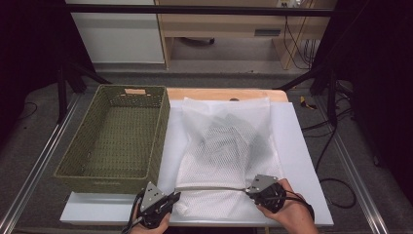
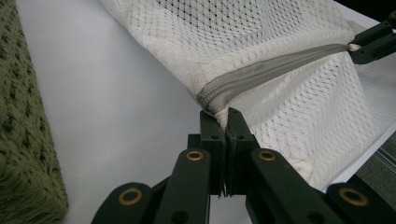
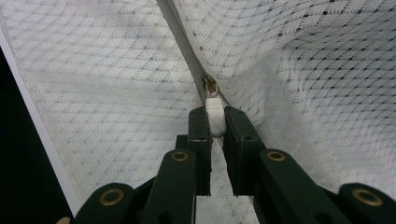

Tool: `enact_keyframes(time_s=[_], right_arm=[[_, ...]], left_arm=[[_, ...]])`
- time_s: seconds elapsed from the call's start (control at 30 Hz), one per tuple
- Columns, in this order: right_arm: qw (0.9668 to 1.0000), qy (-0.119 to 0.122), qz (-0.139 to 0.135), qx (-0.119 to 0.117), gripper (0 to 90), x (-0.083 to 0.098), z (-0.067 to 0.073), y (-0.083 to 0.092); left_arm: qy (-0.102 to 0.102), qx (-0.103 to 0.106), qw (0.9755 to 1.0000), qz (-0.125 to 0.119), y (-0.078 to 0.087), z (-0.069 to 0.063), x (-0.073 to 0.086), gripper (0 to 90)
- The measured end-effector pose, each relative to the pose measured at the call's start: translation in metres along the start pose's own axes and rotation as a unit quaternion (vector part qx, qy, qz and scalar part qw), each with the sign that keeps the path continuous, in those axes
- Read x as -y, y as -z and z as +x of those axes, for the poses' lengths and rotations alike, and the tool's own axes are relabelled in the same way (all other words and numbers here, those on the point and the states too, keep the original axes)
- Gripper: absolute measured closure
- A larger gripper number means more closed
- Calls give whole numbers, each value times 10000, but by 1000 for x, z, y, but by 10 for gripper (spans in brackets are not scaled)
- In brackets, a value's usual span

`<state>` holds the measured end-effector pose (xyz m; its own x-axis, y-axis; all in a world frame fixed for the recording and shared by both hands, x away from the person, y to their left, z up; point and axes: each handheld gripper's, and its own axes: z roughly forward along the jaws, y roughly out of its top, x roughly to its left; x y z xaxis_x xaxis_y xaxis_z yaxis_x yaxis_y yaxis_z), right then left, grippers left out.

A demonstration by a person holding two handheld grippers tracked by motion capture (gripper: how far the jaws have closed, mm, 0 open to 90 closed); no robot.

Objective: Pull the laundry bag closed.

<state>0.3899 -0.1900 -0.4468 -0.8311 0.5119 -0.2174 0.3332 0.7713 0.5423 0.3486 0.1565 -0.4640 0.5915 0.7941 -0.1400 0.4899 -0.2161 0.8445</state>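
A white mesh laundry bag (image 1: pixel 225 146) with dark clothing inside lies on the white board (image 1: pixel 292 146). Its grey zipper (image 1: pixel 209 187) runs along the near edge, closed along its length. My left gripper (image 1: pixel 174 197) is shut on the bag's corner (image 2: pixel 219 114) at the zipper's left end. My right gripper (image 1: pixel 248 190) is shut on the white zipper pull (image 3: pixel 215 116) at the right end. In the left gripper view the right gripper (image 2: pixel 355 46) shows far off on the zipper (image 2: pixel 271 70). The mesh bag (image 3: pixel 303 70) spreads on both sides of the zipper (image 3: pixel 180 35) in the right gripper view.
An empty green woven basket (image 1: pixel 119 136) stands left of the bag, its wall (image 2: pixel 23 140) close beside my left gripper. The board's near edge (image 1: pixel 195 219) lies just under both hands. Black frame legs and cables stand around the table.
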Motion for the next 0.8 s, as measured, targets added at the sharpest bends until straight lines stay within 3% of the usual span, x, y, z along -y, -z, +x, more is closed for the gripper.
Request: enact_keyframes(time_s=[0.8], right_arm=[[10000, -81, 29, 38, 815, 5, -4, 3]], left_arm=[[9, 13, 10000, -16, 1, 1, -1, 886]])
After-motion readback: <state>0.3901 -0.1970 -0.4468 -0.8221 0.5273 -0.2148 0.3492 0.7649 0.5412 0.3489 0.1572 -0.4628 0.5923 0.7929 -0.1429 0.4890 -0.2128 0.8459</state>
